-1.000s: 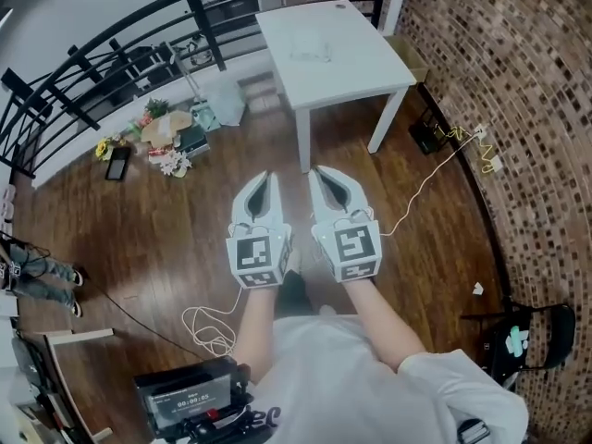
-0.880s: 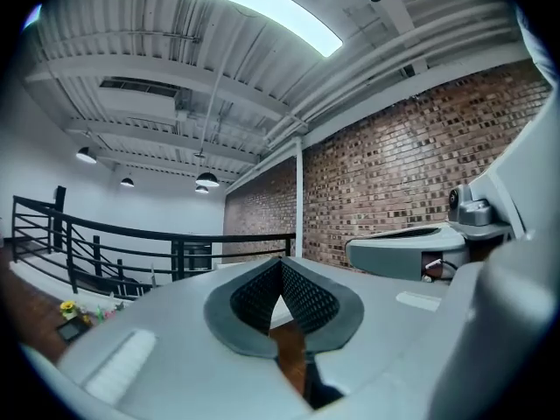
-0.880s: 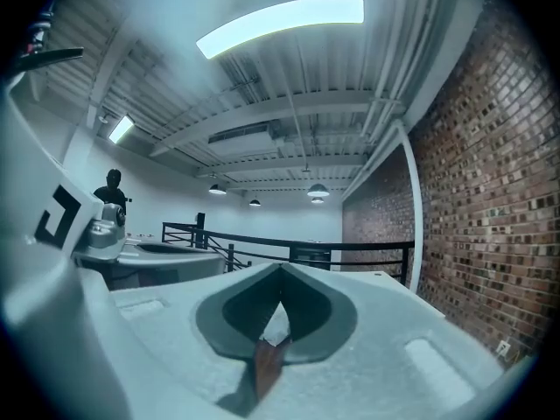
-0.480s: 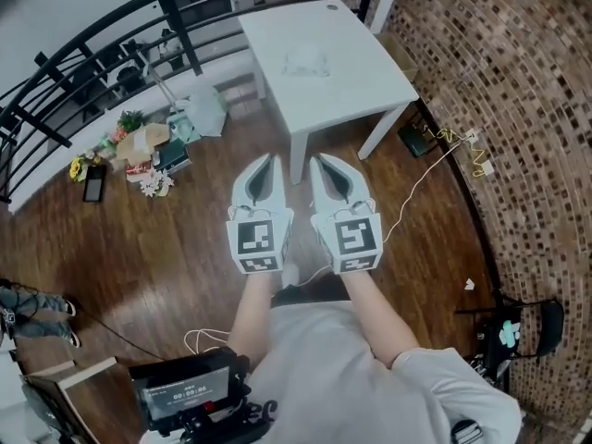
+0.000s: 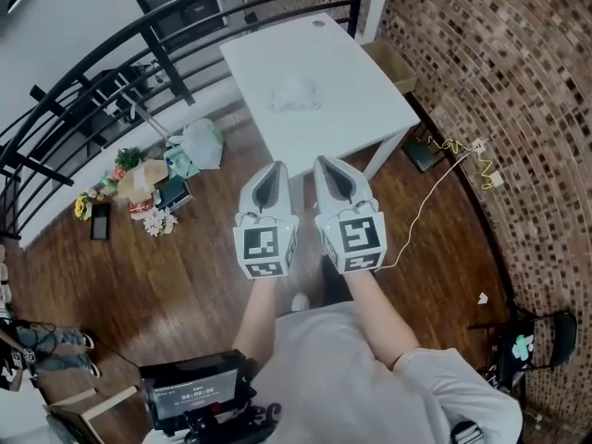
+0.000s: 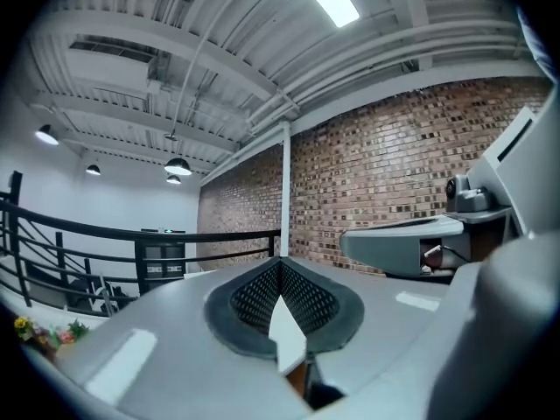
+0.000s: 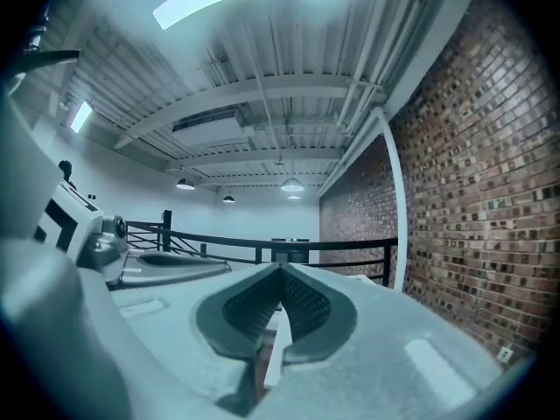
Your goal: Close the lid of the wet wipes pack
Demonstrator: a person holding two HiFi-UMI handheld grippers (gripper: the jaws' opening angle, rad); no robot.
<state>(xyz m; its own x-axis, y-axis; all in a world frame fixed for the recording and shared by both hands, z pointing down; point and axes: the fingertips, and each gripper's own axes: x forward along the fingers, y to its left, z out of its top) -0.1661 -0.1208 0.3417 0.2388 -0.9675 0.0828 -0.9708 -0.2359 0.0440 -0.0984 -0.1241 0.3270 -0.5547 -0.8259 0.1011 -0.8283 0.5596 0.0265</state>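
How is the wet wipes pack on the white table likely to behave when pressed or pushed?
The wet wipes pack looks low, pale and pouch-like, so it probably gives under pressure. It lies flat, so tipping or rolling seems unlikely. On the smooth white table it may slide if pushed sideways.

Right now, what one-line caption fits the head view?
Left tongs and right tongs, shut and empty, held side by side short of the white table bearing the wet wipes pack.
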